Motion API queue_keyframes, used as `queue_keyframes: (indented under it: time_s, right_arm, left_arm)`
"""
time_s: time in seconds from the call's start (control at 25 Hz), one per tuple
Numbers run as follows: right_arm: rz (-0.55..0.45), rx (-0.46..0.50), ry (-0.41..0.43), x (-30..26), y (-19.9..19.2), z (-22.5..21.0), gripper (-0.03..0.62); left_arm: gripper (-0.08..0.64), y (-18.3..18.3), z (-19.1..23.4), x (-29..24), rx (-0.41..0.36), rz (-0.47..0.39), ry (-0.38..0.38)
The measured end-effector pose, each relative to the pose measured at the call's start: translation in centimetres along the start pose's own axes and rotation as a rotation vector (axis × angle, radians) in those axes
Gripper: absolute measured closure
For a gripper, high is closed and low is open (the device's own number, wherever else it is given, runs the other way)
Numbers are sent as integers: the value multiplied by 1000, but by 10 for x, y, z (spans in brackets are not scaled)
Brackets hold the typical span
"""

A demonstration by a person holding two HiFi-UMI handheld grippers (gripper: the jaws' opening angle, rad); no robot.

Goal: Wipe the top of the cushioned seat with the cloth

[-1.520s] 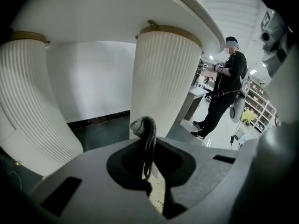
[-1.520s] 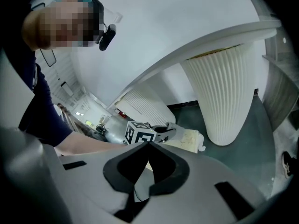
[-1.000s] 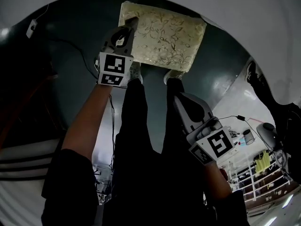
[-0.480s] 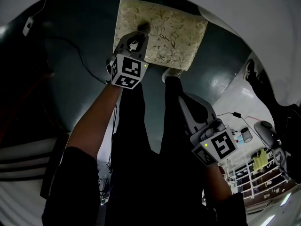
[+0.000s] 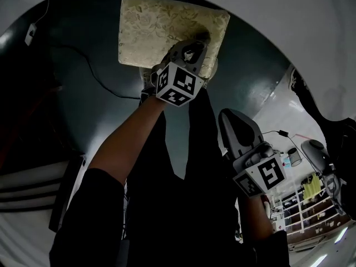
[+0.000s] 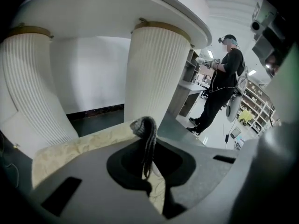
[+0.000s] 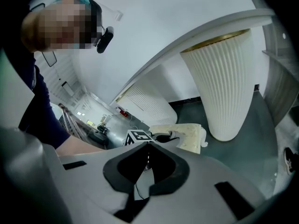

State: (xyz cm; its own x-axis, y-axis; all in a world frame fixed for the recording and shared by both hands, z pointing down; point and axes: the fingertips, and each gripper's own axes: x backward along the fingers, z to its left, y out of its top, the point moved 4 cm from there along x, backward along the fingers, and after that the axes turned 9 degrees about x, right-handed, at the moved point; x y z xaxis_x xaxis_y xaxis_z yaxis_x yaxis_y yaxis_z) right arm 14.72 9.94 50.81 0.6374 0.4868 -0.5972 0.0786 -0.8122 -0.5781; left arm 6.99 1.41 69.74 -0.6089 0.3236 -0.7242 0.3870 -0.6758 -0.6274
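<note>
The cushioned seat [image 5: 161, 29] is cream with a leaf pattern and lies on the dark floor at the top of the head view. My left gripper [image 5: 199, 42] rests over the seat's near right corner, shut on a dark grey cloth [image 6: 145, 133] that sticks up between its jaws. In the left gripper view the seat [image 6: 74, 148] lies directly under the jaws. My right gripper [image 5: 238, 128] hangs lower right, well away from the seat, jaws together with nothing in them. Its own view shows the seat [image 7: 189, 133] ahead.
White ribbed pedestals [image 6: 156, 73] under a round white tabletop [image 6: 117, 8] stand just behind the seat. A black cable [image 5: 92, 74] runs across the floor at left. A person [image 6: 219, 92] stands at the far right. Shelves and clutter [image 5: 311, 199] fill the lower right.
My left gripper has swept with the cloth from the seat's near left corner across to its near right corner. The right gripper has barely moved.
</note>
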Motion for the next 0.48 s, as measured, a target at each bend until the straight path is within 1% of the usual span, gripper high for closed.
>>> queue_keyframes:
  time_s: [0.12,0.2,0.32,0.48]
  right_arm:
    - [-3,-3,-8,9,-3,-9,567]
    - [-6,2,-11,12,-3,-13,566]
    - [-16,2,-14,12,-4,-14,567]
    - [-26,6,1,-2,-3,-1,566]
  left_arm:
    - [533,8,-19,-6,1,-15,-46]
    - [532,16,-21,-3,-3,-32,-46]
    - [532,19,-10,12,3,-52,-14]
    - [532,4,27,46,20,-53,59]
